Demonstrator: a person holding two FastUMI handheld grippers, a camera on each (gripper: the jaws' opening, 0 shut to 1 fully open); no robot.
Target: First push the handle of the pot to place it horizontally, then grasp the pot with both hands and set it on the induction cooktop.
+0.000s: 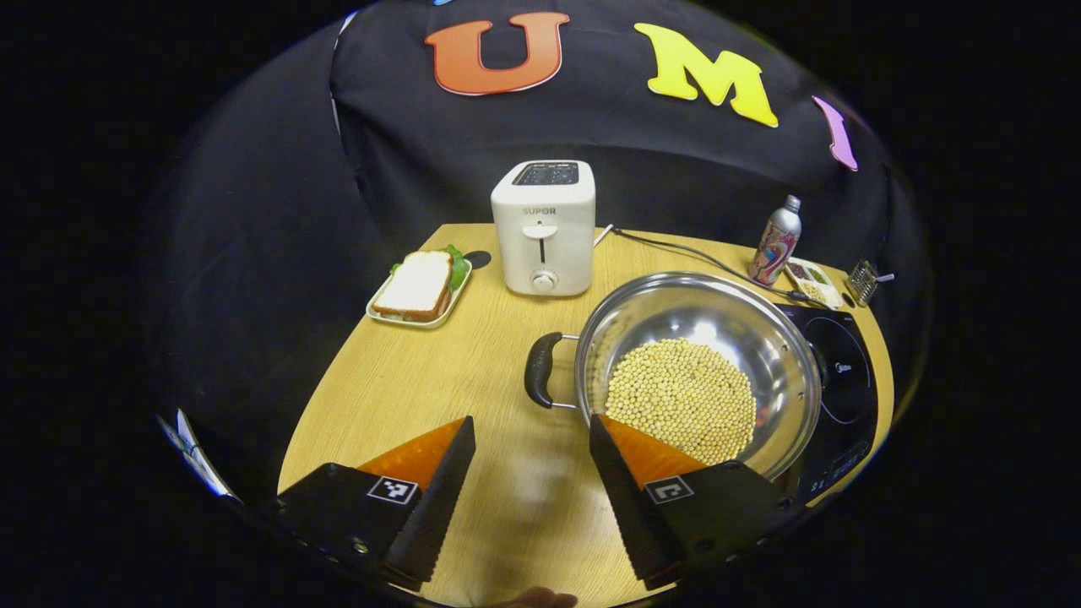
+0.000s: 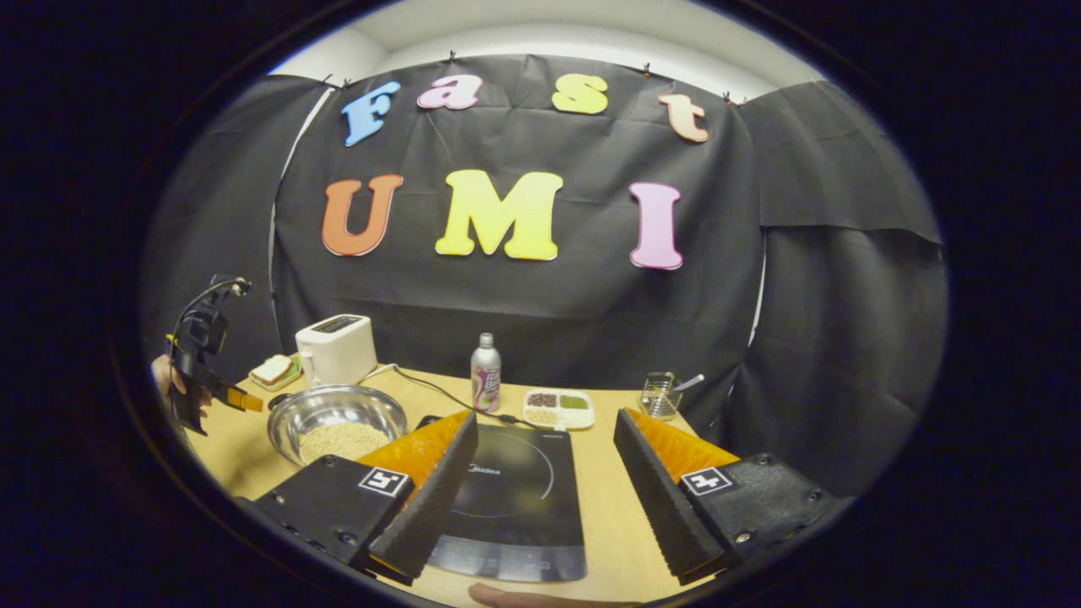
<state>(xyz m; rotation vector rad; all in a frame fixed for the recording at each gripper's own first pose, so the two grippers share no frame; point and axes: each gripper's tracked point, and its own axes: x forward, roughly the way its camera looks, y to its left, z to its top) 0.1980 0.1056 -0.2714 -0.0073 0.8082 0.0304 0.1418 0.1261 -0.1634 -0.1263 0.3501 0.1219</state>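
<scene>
Left tongs [image 1: 530, 435] agape near pot [image 1: 697, 371] | right tongs [image 2: 545, 431] agape above cooktop [image 2: 515, 498]

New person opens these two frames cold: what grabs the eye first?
Most likely the shiny steel pot heaped with pale beans, mid-table beside the black induction cooktop, one dark handle sticking out toward the sandwich side. Next, the white toaster standing at the back edge. Both tools hang open above the table: the left tool near the pot, the right tool over the cooktop.
</scene>
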